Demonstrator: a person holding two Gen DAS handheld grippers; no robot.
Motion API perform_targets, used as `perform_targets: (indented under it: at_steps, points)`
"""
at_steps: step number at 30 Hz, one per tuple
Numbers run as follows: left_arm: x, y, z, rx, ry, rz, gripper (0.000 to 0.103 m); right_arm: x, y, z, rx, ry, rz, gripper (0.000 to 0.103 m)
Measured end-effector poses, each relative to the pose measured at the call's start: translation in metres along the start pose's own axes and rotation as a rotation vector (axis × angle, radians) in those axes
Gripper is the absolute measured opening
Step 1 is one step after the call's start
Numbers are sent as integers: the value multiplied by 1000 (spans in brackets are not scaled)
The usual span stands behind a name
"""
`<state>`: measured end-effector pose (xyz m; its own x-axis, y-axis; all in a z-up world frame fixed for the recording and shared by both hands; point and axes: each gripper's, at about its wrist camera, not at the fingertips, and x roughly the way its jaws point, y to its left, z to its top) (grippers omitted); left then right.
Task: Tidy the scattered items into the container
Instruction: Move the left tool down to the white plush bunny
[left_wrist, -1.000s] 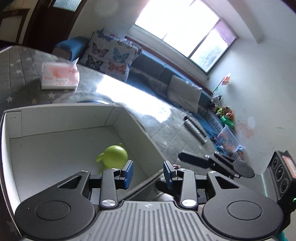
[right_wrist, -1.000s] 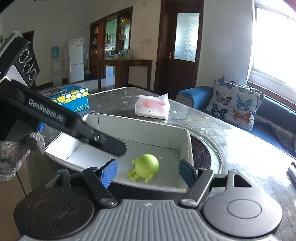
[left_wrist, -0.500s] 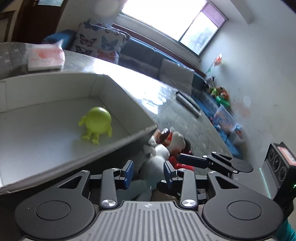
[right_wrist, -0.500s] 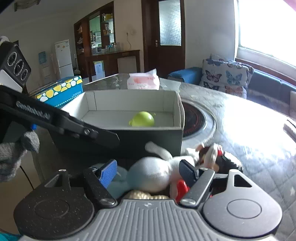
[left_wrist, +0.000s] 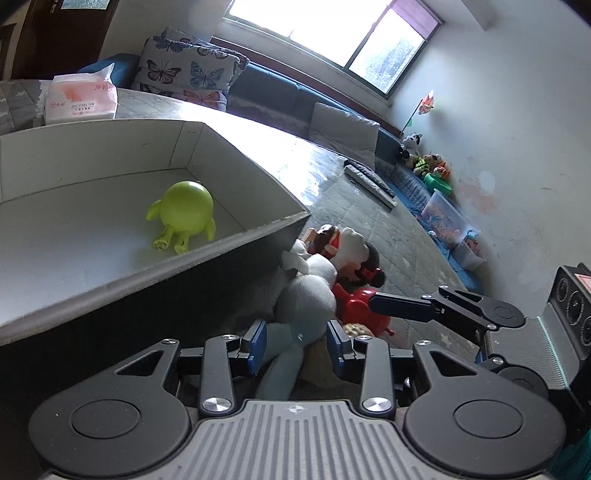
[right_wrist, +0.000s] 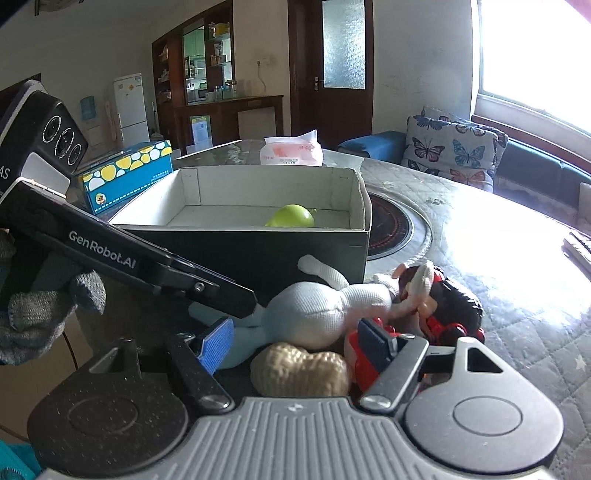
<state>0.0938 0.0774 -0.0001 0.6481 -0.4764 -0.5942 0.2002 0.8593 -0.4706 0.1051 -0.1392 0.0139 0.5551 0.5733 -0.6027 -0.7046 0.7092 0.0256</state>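
An open cardboard box (left_wrist: 236, 158) (right_wrist: 258, 177) stands on the table with a green round toy (left_wrist: 184, 210) (right_wrist: 291, 218) inside. In front of it lies a heap: a white and pale blue knitted plush (left_wrist: 306, 302) (right_wrist: 314, 314), a tan peanut-shaped toy (right_wrist: 301, 373), a red toy (left_wrist: 356, 306) (right_wrist: 354, 354) and a dark-haired doll (left_wrist: 354, 254) (right_wrist: 443, 295). My left gripper (left_wrist: 296, 343) is open, its pads either side of the plush's pale blue limb. My right gripper (right_wrist: 295, 343) is open, low over the peanut toy and plush.
A pink tissue pack (left_wrist: 79, 99) (right_wrist: 291, 149) lies behind the box, and a blue and yellow tissue box (right_wrist: 127, 177) to its left. A round black hotplate (right_wrist: 391, 225) is set in the table. Remote controls (left_wrist: 369, 181) lie further off. A sofa with butterfly cushions (right_wrist: 454, 147) stands beyond.
Both grippers have come down from over the box to the heap of toys in front of it. The left gripper's pads now flank the plush's blue limb. Both stay open.
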Motion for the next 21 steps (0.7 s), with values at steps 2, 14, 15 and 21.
perform_targets:
  at_steps: [2, 14, 15, 21]
  points:
    - [-5, -4, -4, 3, -7, -19, 38, -3, 1, -3, 3, 0, 2, 76]
    - [1, -7, -13, 39, 6, 25, 38, -4, 9, -8, -17, 10, -3, 76]
    - [4, -4, -14, 30, 17, 29, 38, -4, 9, -7, -17, 10, -2, 76]
    - [20, 10, -20, -25, 73, 28, 36, 3, 9, -11, -18, 29, -3, 76]
